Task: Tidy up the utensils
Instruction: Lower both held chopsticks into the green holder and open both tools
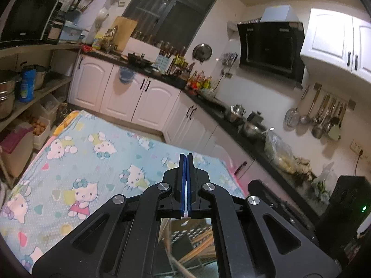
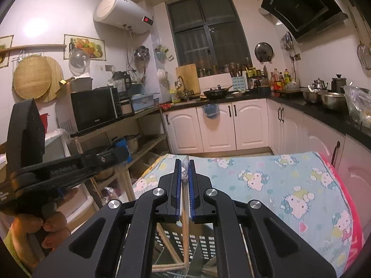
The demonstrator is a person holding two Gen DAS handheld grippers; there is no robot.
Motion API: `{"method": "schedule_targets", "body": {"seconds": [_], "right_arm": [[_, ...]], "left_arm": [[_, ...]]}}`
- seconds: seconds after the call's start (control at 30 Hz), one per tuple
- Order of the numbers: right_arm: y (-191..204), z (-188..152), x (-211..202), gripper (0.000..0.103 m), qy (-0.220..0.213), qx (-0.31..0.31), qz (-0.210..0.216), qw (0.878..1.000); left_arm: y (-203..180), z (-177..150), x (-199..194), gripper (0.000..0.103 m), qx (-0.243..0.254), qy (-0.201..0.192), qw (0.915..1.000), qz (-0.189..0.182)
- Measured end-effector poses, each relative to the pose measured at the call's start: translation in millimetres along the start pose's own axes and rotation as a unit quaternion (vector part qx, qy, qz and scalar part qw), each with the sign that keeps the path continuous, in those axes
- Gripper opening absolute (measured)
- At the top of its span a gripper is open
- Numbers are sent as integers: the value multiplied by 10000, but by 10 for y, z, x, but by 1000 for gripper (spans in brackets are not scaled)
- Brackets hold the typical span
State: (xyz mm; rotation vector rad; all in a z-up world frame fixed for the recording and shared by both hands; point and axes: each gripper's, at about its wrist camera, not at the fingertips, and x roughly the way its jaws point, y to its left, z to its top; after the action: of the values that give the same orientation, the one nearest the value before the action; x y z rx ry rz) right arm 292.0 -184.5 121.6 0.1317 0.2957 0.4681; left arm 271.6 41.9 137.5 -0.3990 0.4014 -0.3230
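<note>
Table (image 2: 289, 162) w/ Hello Kitty cloth (image 1: 92, 153) on top.

The white water heater (image 2: 120, 11), mounted high on the wall, carries a red digital display (image 2: 146, 19) whose digits look like "33". The black microwave (image 2: 95, 110) on the shelf has a small white brand word low on its door, too small to read.

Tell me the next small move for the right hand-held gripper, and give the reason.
Probably lower it toward the patterned cloth. The right hand-held gripper is shut on a wrapped chopstick whose lower end hangs over the dark slotted basket, where more chopsticks lie. The left hand-held gripper is shut with nothing visibly held, so it can wait.
</note>
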Motion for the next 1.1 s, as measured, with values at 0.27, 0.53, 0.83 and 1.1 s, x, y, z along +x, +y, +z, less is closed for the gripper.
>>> {"method": "schedule_targets", "body": {"seconds": [0.27, 0.53, 0.83, 1.1], "right_arm": [[-60, -192, -35, 6, 226, 111, -45, 9997], [-103, -319, -123, 6, 477, 200, -197, 9985], [-83, -423, -279, 21, 664, 172, -249, 9973], [-69, -505, -441, 30, 833, 205, -329, 9958]], "left_arm": [[61, -186, 99, 0, 151, 293, 9993, 148], [45, -296, 2, 0, 328, 370, 9984, 283], [21, -341, -176, 9, 323, 443, 9979, 343], [0, -414, -396, 22, 289, 471, 9977, 394]]}}
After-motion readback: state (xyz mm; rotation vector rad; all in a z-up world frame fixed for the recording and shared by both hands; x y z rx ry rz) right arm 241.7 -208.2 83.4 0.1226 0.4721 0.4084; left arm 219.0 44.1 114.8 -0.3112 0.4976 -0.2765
